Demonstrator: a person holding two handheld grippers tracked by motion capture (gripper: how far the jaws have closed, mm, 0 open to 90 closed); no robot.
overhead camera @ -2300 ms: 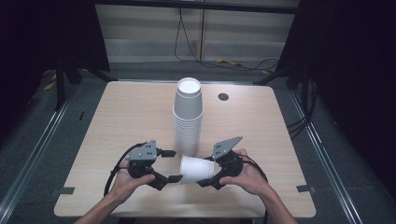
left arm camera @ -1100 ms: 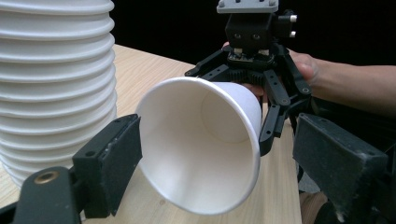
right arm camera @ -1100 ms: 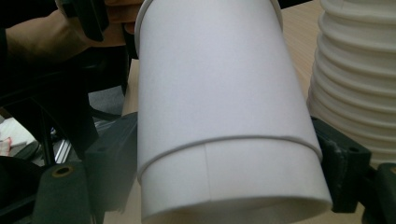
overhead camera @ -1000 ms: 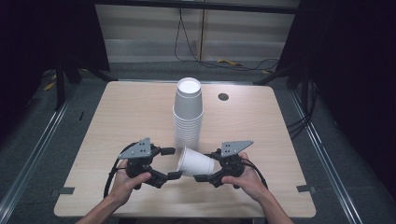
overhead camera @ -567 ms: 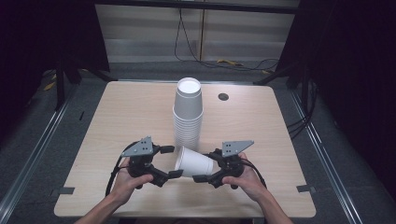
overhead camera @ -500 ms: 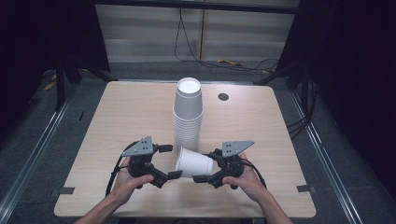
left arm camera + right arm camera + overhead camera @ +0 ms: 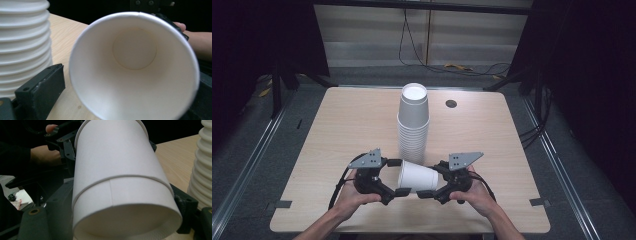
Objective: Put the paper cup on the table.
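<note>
A white paper cup (image 7: pixel 417 176) lies on its side above the table's front edge, between both grippers. My right gripper (image 7: pixel 434 179) is shut on its base end; in the right gripper view the jaws press both sides of the cup (image 7: pixel 117 157), and a second rim rings its middle, as if two cups are nested. My left gripper (image 7: pixel 398 177) is open. Its jaws have just been opening and now stand apart from the cup's mouth (image 7: pixel 135 62), which sits between them. A tall stack of white cups (image 7: pixel 413 122) stands just behind.
The wooden table (image 7: pixel 337 125) has a small black disc (image 7: pixel 451 103) at the back right of the stack. The cup stack (image 7: pixel 22 42) is close beside the left gripper's jaw, and the stack (image 7: pixel 202 170) is also near the right gripper. Cables lie on the floor beyond the table.
The left gripper's jaws have spread apart from the cup's mouth. Both hands and the cup have stayed almost where they were.
</note>
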